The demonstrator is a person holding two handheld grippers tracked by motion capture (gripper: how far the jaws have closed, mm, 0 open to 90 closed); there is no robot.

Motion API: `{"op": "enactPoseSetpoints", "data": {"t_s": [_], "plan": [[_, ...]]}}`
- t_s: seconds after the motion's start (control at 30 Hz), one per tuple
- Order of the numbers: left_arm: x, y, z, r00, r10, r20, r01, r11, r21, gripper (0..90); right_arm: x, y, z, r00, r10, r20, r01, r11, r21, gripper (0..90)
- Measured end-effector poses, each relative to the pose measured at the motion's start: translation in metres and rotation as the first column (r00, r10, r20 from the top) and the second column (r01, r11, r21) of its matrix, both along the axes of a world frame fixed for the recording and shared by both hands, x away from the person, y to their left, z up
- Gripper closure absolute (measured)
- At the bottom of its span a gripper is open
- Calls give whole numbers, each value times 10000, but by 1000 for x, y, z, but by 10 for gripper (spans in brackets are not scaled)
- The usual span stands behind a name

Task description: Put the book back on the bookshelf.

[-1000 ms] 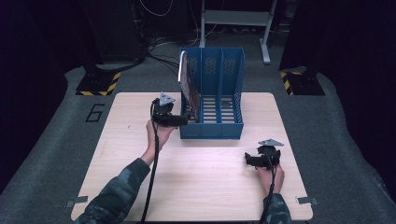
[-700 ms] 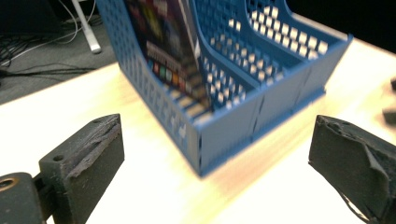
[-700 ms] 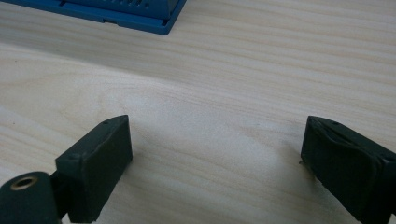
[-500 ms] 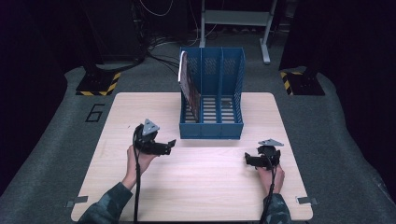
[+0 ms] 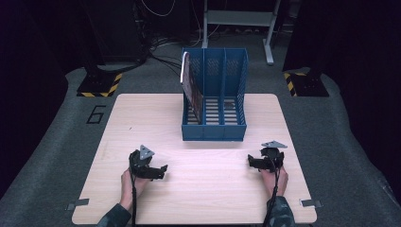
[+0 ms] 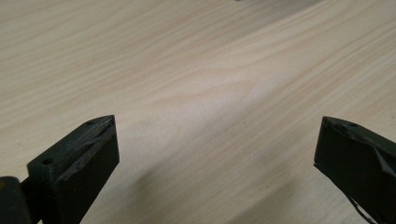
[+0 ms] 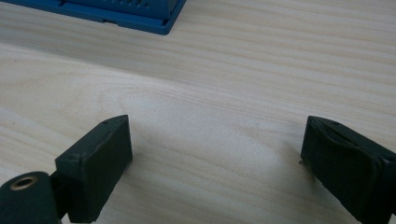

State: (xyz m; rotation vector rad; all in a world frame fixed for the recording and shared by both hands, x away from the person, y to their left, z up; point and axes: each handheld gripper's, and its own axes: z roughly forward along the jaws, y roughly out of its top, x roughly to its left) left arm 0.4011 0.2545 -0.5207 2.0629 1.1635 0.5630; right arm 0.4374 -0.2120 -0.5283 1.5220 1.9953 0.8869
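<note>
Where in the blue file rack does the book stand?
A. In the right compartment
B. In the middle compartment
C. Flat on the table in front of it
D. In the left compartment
D. In the high view the book stands upright against the left wall of the rack, in its leftmost compartment; the other two compartments hold no book.

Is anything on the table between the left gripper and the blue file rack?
Nothing visible. Bare wooden table lies between the left gripper, its jaws open and empty, and the blue file rack. The book stands in the rack's left slot.
</note>
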Motion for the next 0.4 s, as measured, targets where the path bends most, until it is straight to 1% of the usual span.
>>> {"op": "enactPoseSetpoints", "data": {"t_s": [0.03, 0.07, 0.1, 0.13, 0.17, 0.2, 0.23, 0.27, 0.4], "plan": [[0, 1, -2, 10000, 31, -16, -31, 9999, 120, 1, 0, 0, 0, 10000, 0, -2, 0, 10000, 2, 84], [-1, 2, -3, 10000, 34, -60, -33, 9999, 144, 1, 0, 0, 0, 10000, 0, 0, 0, 10000, -1, 84], [-1, 2, -4, 9999, 98, -56, -98, 9999, 41, 1, 0, 0, 0, 10000, 0, -2, 0, 10000, 2, 84], [-1, 3, -6, 9998, 112, -143, -111, 9999, 27, 1, 0, 0, 0, 10000, 1, -2, -1, 10000, -2, 84], [-1, 4, -7, 9998, 55, -180, -52, 9999, 152, 1, 0, 0, 0, 10000, 0, -2, 0, 10000, -3, 84], [0, 5, -10, 9994, 105, -342, -102, 9999, 84, 1, 0, 0, 0, 10000, -3, -1, 3, 10000, 1, 84], [0, 6, -9, 9990, 83, -443, -80, 9999, 70, 0, 0, 0, 0, 10000, 1, 0, -1, 10000, 1, 84], [0, 6, -10, 9992, 216, -330, -216, 9998, 3, 0, 0, 0, 0, 10000, 1, -1, -1, 10000, 1, 84], [0, 7, -10, 9991, 210, -369, -209, 9998, 27, 0, 0, 0, 0, 10000, 1, 0, -1, 10000, 2, 84]]}}
